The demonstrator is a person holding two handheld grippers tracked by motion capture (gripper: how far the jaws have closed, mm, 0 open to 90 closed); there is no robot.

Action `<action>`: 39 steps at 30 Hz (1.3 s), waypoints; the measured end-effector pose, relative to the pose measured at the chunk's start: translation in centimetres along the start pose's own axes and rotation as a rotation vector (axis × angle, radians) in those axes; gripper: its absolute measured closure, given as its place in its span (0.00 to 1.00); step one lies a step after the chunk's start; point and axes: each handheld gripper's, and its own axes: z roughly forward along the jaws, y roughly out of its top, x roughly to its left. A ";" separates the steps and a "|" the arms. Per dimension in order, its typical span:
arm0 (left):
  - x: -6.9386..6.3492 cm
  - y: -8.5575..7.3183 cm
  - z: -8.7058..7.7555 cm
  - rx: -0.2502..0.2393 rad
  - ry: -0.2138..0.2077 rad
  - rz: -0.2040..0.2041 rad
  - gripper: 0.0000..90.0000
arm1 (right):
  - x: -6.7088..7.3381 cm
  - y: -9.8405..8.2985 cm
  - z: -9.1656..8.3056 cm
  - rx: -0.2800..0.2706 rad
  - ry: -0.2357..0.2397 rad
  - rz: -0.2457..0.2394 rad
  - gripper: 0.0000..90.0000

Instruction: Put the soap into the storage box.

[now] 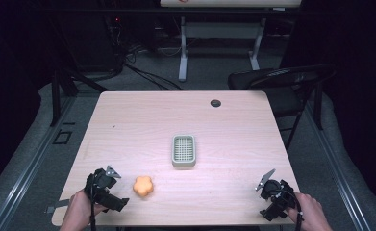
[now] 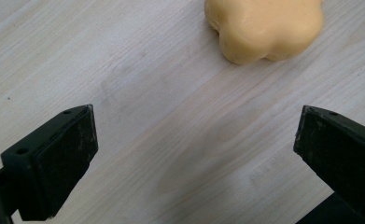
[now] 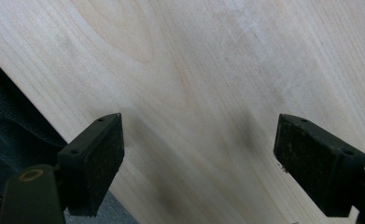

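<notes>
High view: pale wood-grain rectangular table (image 1: 142, 120), seen from above, with forearms entering from the bottom edge. Left hand (image 1: 80, 209) at the near left corner, wrapped around the black left gripper (image 1: 109, 190), wrist low, tool angled toward the table's middle and right. Just right of it, flat on the table and untouched: small orange-yellow flower-shaped soft block (image 1: 144, 186). Farther in, near the table's centre, well apart from both tools: grey-green rectangular slotted tray (image 1: 183, 150). Small dark round grommet (image 1: 216, 103) near the far edge. Right hand (image 1: 309, 211) at the near right corner, gripping the black right gripper (image 1: 273, 195), tool tilted inward over the near edge.

Left gripper view: jaws spread wide, nothing between them but bare wood; flower-shaped block (image 2: 265, 28) ahead and off to the right, clear of both jaws.

Right gripper view: jaws likewise spread wide, bare table (image 3: 208, 84) between them, table edge and dark floor at the lower left. Black folding chair (image 1: 282, 79) beyond the table's far right corner.
</notes>
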 end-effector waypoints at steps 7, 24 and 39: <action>-0.5 0.1 0.3 0.013 0.003 0.034 0.00 | 0.0 0.1 0.0 0.005 0.003 -0.003 0.17; -1.7 1.6 0.4 -0.041 -0.039 0.065 0.00 | 0.1 0.2 0.1 0.008 0.005 -0.005 0.18; -2.6 3.5 1.3 -0.071 -0.030 0.096 0.00 | 0.1 0.2 0.3 0.018 0.013 -0.008 0.18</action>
